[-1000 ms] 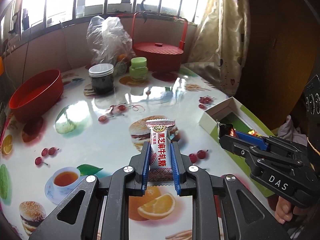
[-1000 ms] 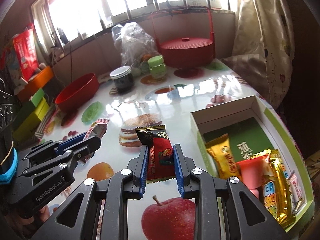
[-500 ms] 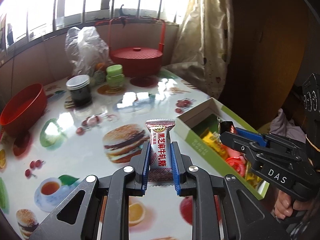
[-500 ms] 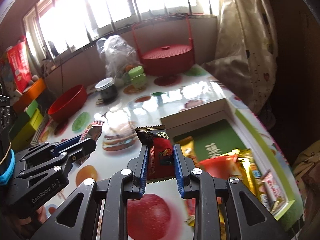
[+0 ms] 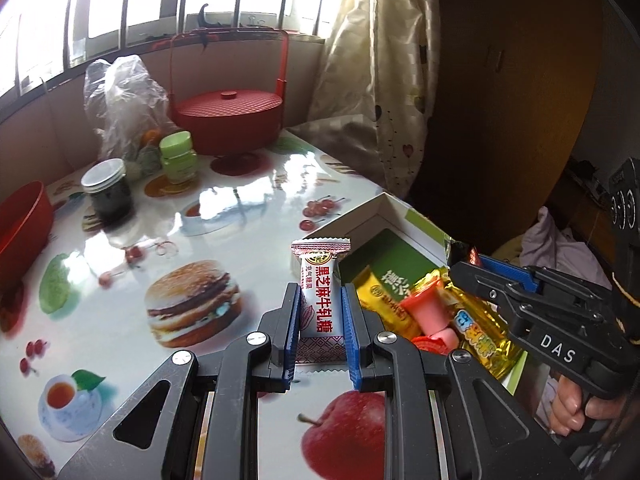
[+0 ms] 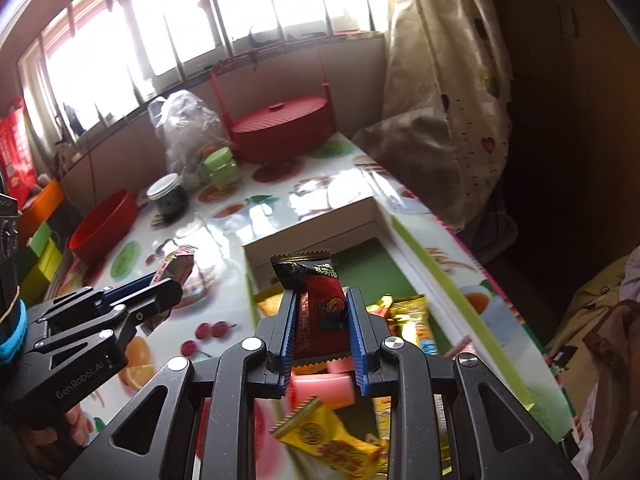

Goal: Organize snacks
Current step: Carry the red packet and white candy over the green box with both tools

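My left gripper is shut on a white candy bar with red characters, held above the table just left of the white and green snack box. My right gripper is shut on a dark red snack packet and hangs over the box. The box holds a yellow packet, a pink jelly cup and gold-wrapped snacks. The right gripper also shows in the left wrist view, and the left gripper in the right wrist view.
At the back of the fruit-print table stand a red lidded basket, a plastic bag, a green jar and a dark jar. A red bowl sits left. A curtain hangs right.
Both grippers have moved right toward the snack box, each still holding its packet. The right gripper is now over the box; the left is beside its near left wall.
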Demonstrator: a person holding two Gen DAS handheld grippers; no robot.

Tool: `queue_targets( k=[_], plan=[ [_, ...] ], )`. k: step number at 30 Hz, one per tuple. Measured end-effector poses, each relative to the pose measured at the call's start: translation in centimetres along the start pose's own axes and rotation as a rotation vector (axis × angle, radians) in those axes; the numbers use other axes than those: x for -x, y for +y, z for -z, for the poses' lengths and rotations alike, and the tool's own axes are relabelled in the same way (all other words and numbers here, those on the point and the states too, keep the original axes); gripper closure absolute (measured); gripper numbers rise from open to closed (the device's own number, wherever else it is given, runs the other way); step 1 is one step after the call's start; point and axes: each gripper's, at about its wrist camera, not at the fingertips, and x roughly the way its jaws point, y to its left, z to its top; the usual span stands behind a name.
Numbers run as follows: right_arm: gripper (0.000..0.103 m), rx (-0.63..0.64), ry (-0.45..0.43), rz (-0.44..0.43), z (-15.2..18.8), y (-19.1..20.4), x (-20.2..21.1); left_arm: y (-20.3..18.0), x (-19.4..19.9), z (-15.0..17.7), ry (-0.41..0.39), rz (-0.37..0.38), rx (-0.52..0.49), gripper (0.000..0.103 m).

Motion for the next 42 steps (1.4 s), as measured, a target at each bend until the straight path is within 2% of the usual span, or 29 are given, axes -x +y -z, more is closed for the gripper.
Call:
queue_targets(
  k=[20,30,42],
  plan=[
    [0.080,-0.017,0.038,0.107,0.9,-4.8,-1.5,-2.4,-5.3,-1.2,0.078,0.056,-0.017,0.082],
    [0.080,-0.005,0.068,0.127,1.4,-5.5,-2.7,-3.2,-7.8,-1.5,0.114,0.061,-0.023,0.082],
    [0.080,0.023,0.058,0.142,1.3,-5.4,-3.0,-4.0,-9.7,-1.8,0.142,0.056,-0.028,0.082]
  ],
)
